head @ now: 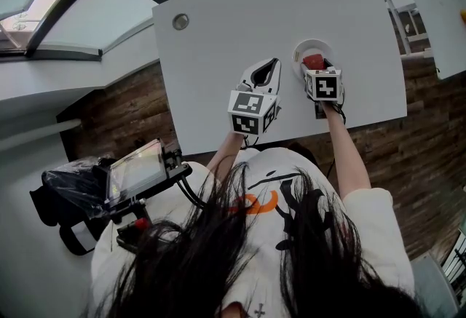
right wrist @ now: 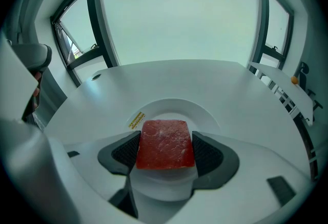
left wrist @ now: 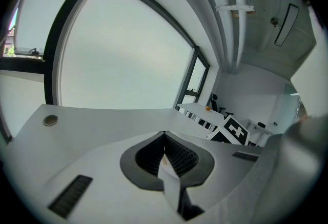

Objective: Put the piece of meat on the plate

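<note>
Right tool pinches the meat over the plate (left tool pressed together, empty), placing apparently under way; next move likely calls for lowering, then spreading the jaws.

Office-like room: white desk, large windows

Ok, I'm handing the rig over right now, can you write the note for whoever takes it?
Left gripper: shut, empty, above the table.
Right gripper: shut on the meat, directly over the plate.
Done: meat grasped and at the plate.
Left: whether it touches the plate can't be told, so probably lower a little, open the fingers, then pull back.
</note>
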### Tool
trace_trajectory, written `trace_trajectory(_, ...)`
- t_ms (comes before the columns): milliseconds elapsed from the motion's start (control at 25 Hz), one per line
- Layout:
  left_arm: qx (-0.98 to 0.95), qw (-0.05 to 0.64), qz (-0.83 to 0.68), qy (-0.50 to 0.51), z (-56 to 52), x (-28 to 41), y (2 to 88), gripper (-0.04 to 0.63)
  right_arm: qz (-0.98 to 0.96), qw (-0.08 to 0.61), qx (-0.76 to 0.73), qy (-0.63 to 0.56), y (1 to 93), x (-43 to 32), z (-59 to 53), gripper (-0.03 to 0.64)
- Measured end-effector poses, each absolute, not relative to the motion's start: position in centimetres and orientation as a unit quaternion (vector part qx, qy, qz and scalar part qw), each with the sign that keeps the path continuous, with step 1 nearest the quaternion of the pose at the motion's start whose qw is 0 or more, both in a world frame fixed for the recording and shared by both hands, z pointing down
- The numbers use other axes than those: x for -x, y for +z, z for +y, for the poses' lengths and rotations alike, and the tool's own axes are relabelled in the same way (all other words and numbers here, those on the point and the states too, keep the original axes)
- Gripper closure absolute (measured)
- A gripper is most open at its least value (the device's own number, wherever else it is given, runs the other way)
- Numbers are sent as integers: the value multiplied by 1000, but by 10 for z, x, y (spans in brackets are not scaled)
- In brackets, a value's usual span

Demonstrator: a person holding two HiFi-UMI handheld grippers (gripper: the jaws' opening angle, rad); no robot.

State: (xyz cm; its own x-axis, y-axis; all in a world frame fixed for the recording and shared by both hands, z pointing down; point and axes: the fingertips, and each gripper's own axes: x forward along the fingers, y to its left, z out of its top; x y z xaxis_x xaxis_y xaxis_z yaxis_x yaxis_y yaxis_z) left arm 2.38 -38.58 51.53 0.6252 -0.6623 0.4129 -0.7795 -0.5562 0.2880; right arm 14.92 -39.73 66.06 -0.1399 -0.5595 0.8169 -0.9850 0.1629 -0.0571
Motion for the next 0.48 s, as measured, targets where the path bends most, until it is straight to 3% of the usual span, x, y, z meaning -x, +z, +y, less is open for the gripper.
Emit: trace_trajectory(480,-871,224,-415,134,-388,-22,516,589,-685,333,-554,335,657,-145,-400,301)
